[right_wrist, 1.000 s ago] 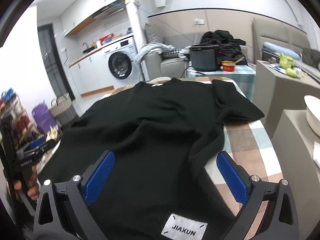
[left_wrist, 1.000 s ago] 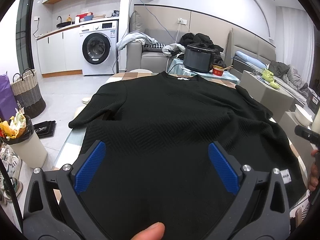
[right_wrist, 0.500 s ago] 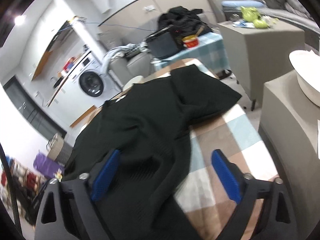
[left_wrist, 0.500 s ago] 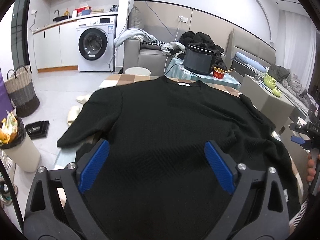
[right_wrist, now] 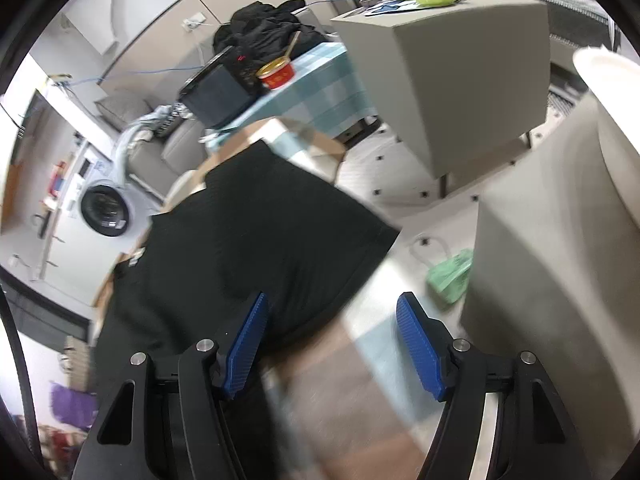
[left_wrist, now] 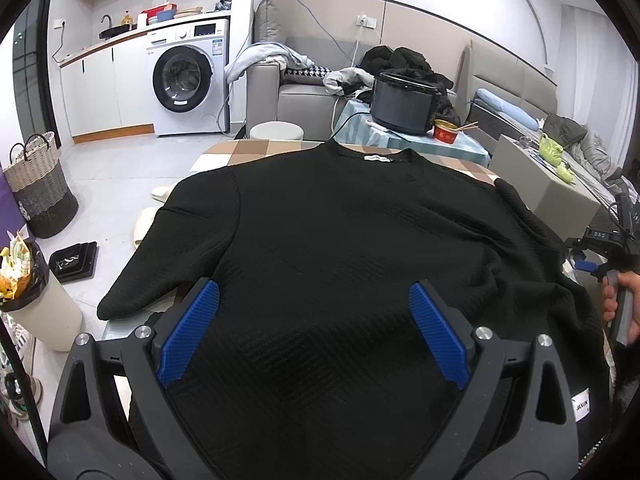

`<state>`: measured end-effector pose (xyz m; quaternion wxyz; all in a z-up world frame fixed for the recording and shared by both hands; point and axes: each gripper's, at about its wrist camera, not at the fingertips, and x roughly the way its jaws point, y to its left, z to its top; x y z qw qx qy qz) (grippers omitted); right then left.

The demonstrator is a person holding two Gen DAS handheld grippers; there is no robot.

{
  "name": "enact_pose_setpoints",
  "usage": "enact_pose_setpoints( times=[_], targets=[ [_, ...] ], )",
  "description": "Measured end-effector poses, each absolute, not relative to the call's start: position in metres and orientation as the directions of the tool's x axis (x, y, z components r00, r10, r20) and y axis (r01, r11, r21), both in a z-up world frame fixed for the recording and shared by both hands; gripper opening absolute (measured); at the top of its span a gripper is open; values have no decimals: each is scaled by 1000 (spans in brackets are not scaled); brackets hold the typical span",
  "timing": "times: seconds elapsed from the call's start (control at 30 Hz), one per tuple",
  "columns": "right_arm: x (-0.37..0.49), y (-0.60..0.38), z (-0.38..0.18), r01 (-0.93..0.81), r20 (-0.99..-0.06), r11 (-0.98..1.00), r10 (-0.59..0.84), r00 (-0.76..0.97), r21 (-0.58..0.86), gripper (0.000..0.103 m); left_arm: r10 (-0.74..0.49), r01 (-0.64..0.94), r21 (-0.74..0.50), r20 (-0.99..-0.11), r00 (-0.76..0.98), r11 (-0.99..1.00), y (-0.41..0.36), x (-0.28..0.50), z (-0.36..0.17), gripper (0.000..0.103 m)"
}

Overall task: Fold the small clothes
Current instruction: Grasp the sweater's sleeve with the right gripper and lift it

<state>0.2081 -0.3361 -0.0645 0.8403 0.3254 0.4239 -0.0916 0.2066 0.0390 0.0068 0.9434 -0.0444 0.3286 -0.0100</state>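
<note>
One black sweater [left_wrist: 360,232] lies spread flat on a brown-and-white checked table [left_wrist: 256,150], knit with a raised herringbone rib. Its long axis runs away from the left gripper [left_wrist: 314,334]: hem nearest the claw, round collar with a white neck label at the far end, short sleeves fanned out to either side. Left gripper stands released, blue ribbed pads wide apart above the lower body of the sweater, nothing pinched. Right gripper [right_wrist: 332,346] is tilted over the table's right edge, view blurred; its jaws are closing, pads not yet pressing. The sweater's right sleeve edge lies just ahead of and behind its left pad; bare checked tabletop shows in the gap. Small white tag on the hem, right of the left claw.
</note>
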Motion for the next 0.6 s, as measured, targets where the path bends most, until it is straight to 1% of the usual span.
enact_pose_setpoints(
  times=[0.1,0.17,0.2,0.23,0.3,0.33,0.4,0.43,0.53,0.6],
  targets=[
    [223,-344,-72,450,-795,783,93,600,431,69,-47,-15,-92,-626,779,996,40,215,2,95],
    [230,-347,-78,458,-808,787,85,583,413,65,-46,-17,-93,-631,774,995,39,220,-2,95],
    [233,-348,-81,466,-816,791,71,574,397,58,-49,-15,-95,-632,773,995,39,220,-3,95],
    [237,-348,-83,475,-826,796,54,562,375,45,-50,-13,-95,-634,772,995,39,221,-5,95],
    [239,-347,-83,473,-823,802,41,567,365,29,-50,-10,-91,-634,772,996,38,221,-7,95],
    [236,-347,-79,478,-818,806,14,575,349,14,-51,-7,-90,-634,772,996,37,223,-6,95],
    [230,-347,-70,468,-790,807,-3,613,360,9,-56,0,-88,-631,774,996,34,225,-6,95],
    [222,-348,-63,464,-774,808,-15,633,363,8,-57,3,-86,-630,774,996,32,226,-5,95],
    [205,-350,-45,473,-745,808,-65,664,351,8,-63,8,-90,-630,774,996,32,228,-6,95],
    [198,-354,-36,471,-733,804,-66,677,363,8,-70,13,-95,-629,774,995,34,229,-7,95]
  ],
)
